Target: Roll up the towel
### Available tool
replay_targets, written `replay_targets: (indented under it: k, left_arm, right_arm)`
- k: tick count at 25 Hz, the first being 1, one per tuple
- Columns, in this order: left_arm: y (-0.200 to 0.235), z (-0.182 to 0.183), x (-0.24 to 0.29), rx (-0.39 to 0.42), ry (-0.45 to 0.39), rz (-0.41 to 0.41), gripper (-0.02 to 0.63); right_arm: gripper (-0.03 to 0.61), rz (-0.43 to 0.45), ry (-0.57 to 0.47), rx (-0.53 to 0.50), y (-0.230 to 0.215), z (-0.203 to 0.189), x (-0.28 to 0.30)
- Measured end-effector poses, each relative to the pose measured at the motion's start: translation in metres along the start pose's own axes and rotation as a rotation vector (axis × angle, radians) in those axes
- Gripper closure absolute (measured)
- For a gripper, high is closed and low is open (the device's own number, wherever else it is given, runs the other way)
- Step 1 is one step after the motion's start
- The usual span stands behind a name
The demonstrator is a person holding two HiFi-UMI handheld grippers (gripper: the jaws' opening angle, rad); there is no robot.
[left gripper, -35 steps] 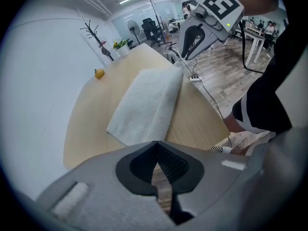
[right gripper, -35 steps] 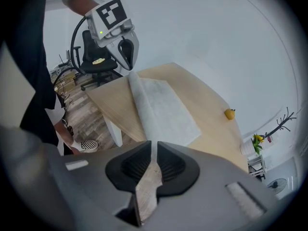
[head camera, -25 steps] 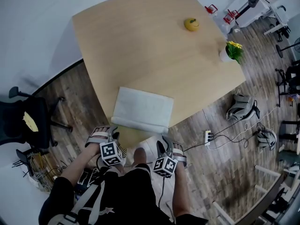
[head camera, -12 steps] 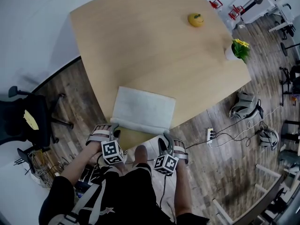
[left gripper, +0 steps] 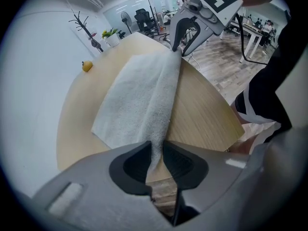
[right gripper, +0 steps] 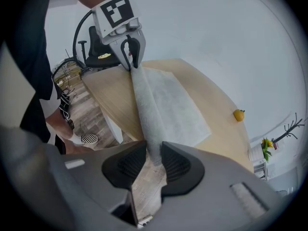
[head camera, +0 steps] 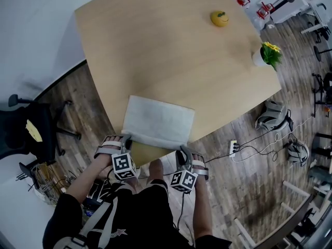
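Head view shows the towel lying flat at the near edge of the table, almost flush with the lip, and the person leaning right over it. The left gripper has the near left corner and the right gripper the near right corner. Both sets of jaws have just been closing, and in the gripper views each pair is pinching the cloth, so the near hem is pulled up into a little ridge between them. The yellow fruit and potted plant are way over on the far side, no bother at all. What I'd worry about: each bite looks pretty shallow, just the hem, so a tug could pop one corner free and the roll would start lopsided. If one side turns faster than the other you'd likely get a cone instead of a tube. And that tabletop looks slick, so the towel might just skate away from the person instead of curling over, or slip toward the near lip and droop off.
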State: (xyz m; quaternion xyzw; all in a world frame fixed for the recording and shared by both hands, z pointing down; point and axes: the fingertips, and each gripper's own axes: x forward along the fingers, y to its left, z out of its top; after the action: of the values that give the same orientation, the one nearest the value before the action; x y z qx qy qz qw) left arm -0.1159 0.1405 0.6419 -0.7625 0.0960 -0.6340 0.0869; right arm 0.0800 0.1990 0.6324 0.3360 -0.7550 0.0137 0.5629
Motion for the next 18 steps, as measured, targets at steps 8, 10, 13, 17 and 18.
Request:
replay_targets:
  k: [8,10,13,17,18]
  left_arm:
    - [-0.003,-0.001,-0.001,0.018,-0.003,0.032,0.555]
    - [-0.008,-0.004,-0.004,0.021,-0.003,0.03,0.56]
    - [-0.021,-0.01,-0.009,0.016,0.0,0.007,0.561]
    - [-0.039,-0.017,-0.014,0.016,0.001,-0.009,0.561]
    - [-0.04,-0.017,-0.014,0.011,0.001,-0.009,0.561]
  right_arm:
    - [0.511,-0.013,0.0,0.003,0.0,-0.001,-0.001]
    - [0.517,-0.007,0.0,0.005,0.005,0.0,-0.003]
    - [0.52,0.012,0.001,0.006,0.018,0.0,-0.01]
    - [0.522,0.031,0.003,0.01,0.035,-0.002,-0.016]
    - [0.522,0.031,0.003,0.011,0.036,-0.002,-0.017]
